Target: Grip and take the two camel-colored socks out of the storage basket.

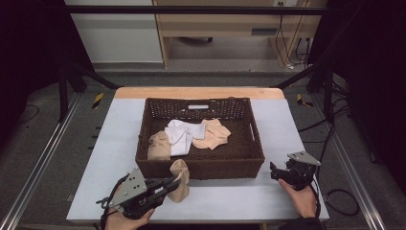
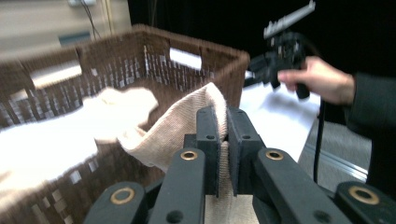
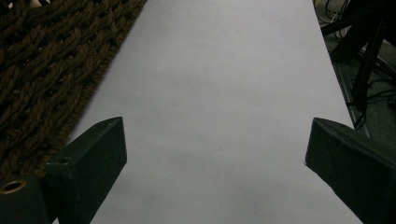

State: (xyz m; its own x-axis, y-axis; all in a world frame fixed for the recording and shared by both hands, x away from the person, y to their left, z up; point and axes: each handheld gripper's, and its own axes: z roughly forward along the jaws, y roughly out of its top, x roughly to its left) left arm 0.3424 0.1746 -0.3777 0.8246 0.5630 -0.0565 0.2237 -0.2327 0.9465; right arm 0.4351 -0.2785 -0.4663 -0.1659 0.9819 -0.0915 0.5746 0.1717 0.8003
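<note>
Pale grey surface (image 1: 230, 196) carries a dark brown rectangular wicker basket (image 1: 249, 160) with white and beige cloths inside. Left hand-held gripper (image 2: 223, 140), jaws pressed together, pinches a beige knitted sock (image 1: 180, 186) just outside the basket's near wall. Right hand-held gripper (image 3: 215, 154) spread wide above bare surface, right of basket.

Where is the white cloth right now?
The white cloth lies inside the brown wicker basket, near its middle in the high view, between a beige cloth on its left and a peach cloth on its right.
</note>
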